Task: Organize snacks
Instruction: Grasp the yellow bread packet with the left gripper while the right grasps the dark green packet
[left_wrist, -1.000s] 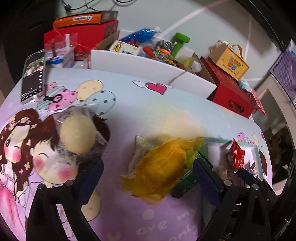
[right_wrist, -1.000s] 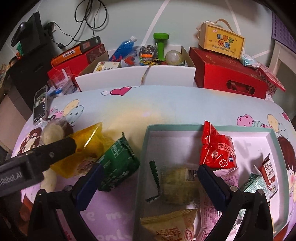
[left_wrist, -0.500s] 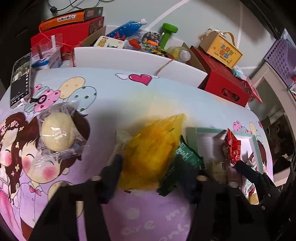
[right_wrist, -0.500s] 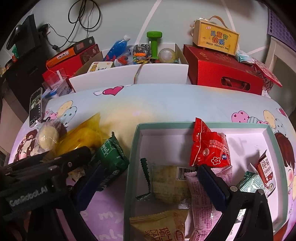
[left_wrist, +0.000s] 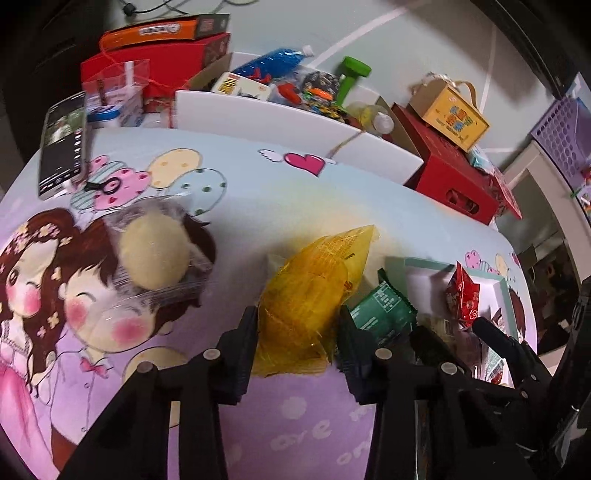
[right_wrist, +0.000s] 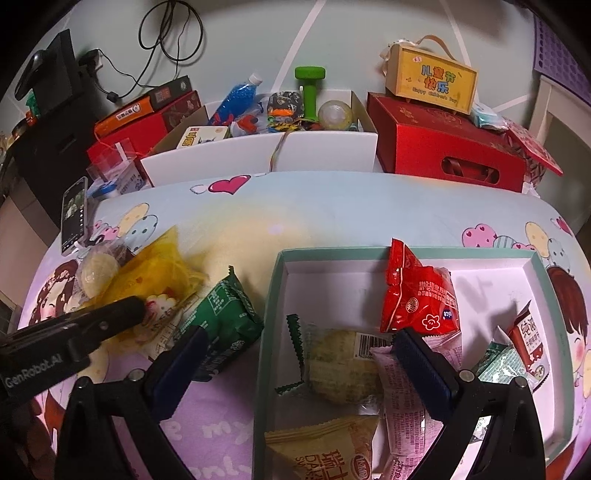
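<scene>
Between the just-closed left tongs (left_wrist: 297, 328), the yellow snack bag (left_wrist: 314, 291) sits pinched; right tongs (right_wrist: 299, 362) gape.

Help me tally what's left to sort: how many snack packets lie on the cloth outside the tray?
3: a yellow packet between the left gripper fingers, a green packet beside the tray, a clear-wrapped round bun farther left. More may be hidden underneath.

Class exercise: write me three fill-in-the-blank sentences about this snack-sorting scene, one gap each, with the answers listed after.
1. The left gripper has just been closing on the ____ packet.
2. The green packet lies ____ the tray.
3. The right gripper is ____.
Answers: yellow; outside; open
</scene>
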